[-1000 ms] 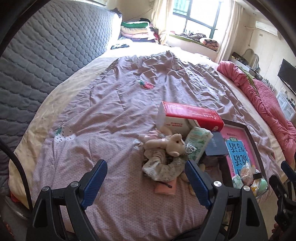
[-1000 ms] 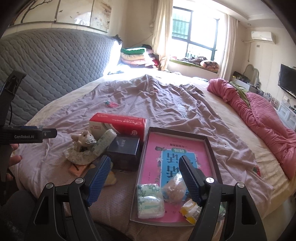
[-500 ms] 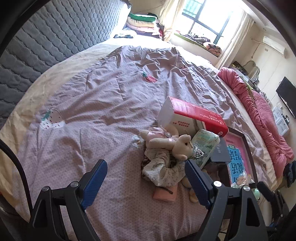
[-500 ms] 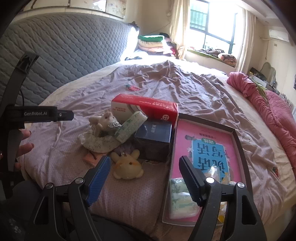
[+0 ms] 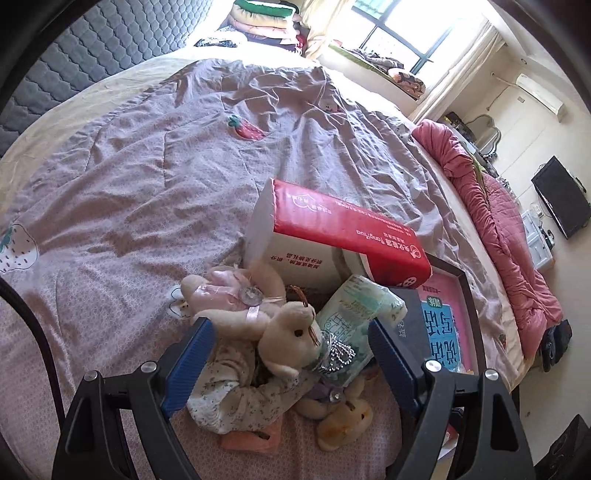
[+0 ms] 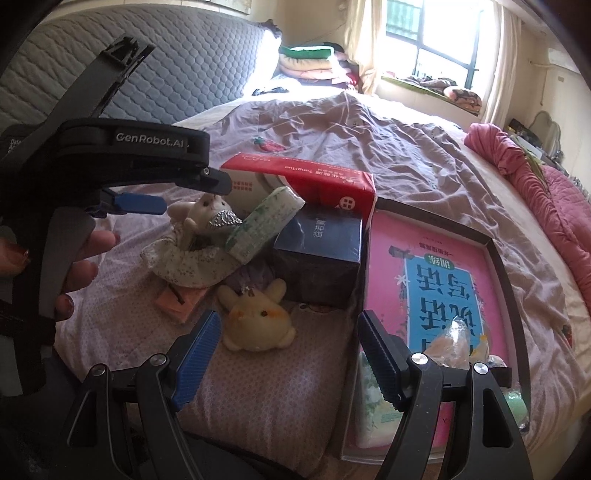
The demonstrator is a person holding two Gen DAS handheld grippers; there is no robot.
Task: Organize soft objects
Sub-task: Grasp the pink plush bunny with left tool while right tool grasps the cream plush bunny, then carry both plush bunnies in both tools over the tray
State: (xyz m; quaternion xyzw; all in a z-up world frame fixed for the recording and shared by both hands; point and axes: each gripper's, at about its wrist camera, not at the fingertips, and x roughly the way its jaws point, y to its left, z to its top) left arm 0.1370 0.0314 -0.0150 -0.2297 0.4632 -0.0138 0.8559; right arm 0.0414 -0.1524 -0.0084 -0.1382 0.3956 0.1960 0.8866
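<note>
Your left hand-held gripper [image 5: 291, 350] was spread wide, with nothing pinched. Its blue fingers [image 5: 192, 358] stood on each side of the bunny [image 5: 291, 339], but I could not tell if they touched it. Your right hand-held gripper [image 6: 288, 354] was spread wide too and held nothing. The yellow chick [image 6: 258, 321] lay just past its fingertips, between them.

All the soft toys sat in one small pile on the bed [image 5: 129, 184], near its close edge. The bunny lay on top of a flowery cloth [image 5: 236, 398]. A pink block [image 6: 181, 299] peeked out from under that cloth. The chick lay just beside the cloth, right in front of the dark box [image 6: 321, 254]. A green tissue pack [image 6: 266, 221] leaned up against the bunny and the dark box.

Behind them stood the red box [image 5: 343, 236], tilted, with one end resting on the dark box. To the right was the tray [image 6: 506, 280], touching the dark box. A pink book [image 6: 436, 280] lay flat in it. Some small packs [image 6: 373, 402] sat at its near end.

Your hand [image 6: 77, 266] was wrapped around the handle of the left gripper.

Farther back, the purple blanket [image 5: 258, 129] was spread over the bed. A pink quilt [image 5: 509, 236] was bunched along the right side. Folded bedding [image 6: 314, 61] was stacked by the grey headboard [image 6: 177, 74], near the window [image 6: 436, 33].
</note>
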